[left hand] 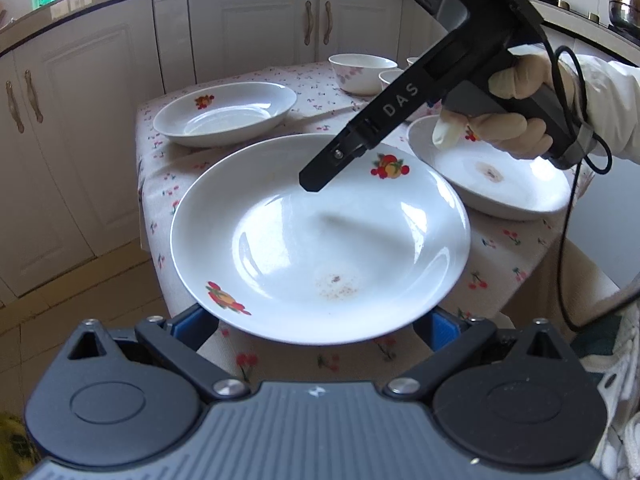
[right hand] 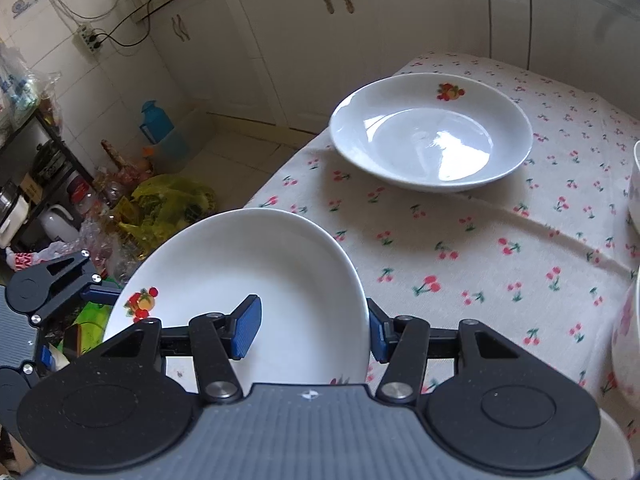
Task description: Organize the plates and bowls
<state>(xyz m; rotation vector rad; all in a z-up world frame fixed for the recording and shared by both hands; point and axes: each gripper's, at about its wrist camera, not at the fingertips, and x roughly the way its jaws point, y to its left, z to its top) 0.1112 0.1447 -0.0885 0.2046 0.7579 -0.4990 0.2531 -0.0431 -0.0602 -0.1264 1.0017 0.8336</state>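
A white fruit-print plate point(left hand: 320, 236) hangs tilted past the near left corner of the cherry-cloth table point(left hand: 500, 256). My right gripper point(right hand: 311, 332) is shut on its rim, one blue pad point(right hand: 245, 328) inside the plate point(right hand: 256, 264) and the other outside. In the left wrist view its black tip point(left hand: 316, 180) meets the plate's far rim. My left gripper point(left hand: 320, 322) stands open, its blue fingers point(left hand: 196, 322) wide apart beneath the plate's near rim, tips hidden. A second plate point(left hand: 224, 114) point(right hand: 432, 132) lies at the table's far left. A third plate point(left hand: 492, 176) lies under the gloved hand.
Two white floral bowls point(left hand: 362, 72) point(left hand: 394, 80) stand at the back of the table; bowls point(right hand: 634, 192) also edge the right wrist view. Cabinets point(left hand: 256, 28) ring the room. Floor clutter with a yellow bag point(right hand: 168, 204) and blue jug point(right hand: 156, 120) lies left of the table.
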